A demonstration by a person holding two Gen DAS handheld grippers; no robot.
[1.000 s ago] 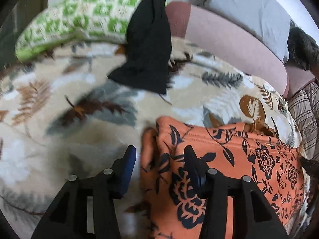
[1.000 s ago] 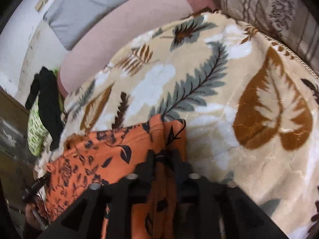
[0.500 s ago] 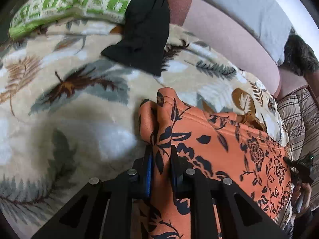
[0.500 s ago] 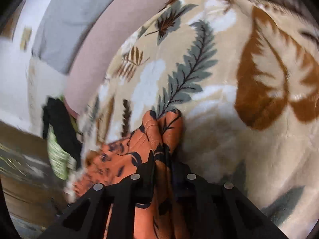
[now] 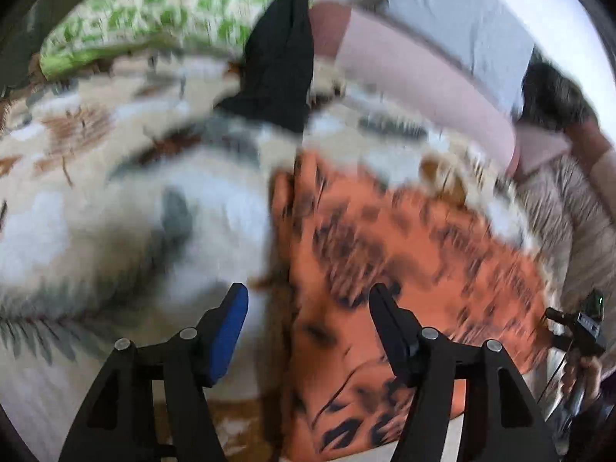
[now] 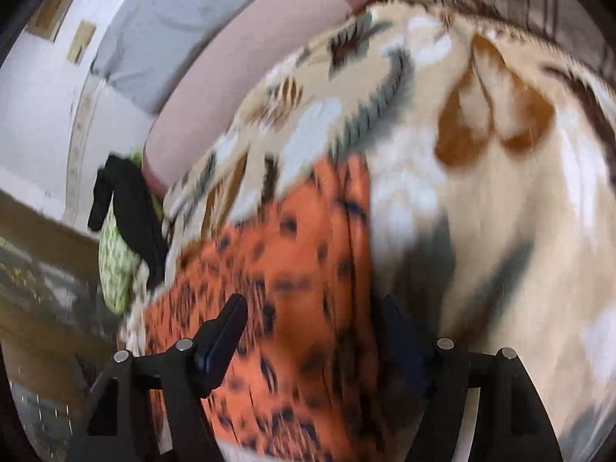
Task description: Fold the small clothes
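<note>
Orange floral garment [image 5: 385,261] is lying flat on the leaf-print blanket [image 5: 115,211], its edges between the parted jaws of the left hand-held gripper [image 5: 308,300] and right hand-held gripper [image 6: 312,308], both having just been opening, black cloth [image 5: 281,57] at twelve o'clock.

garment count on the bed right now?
2. The orange floral garment lies on the leaf-print blanket, between both grippers' open jaws. The black garment is draped over the green patterned pillow farther back. Others may be out of view.

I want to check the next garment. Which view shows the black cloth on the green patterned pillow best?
The left wrist view: the black cloth is large and central at the top. In the right wrist view it is small at the left edge.
</note>
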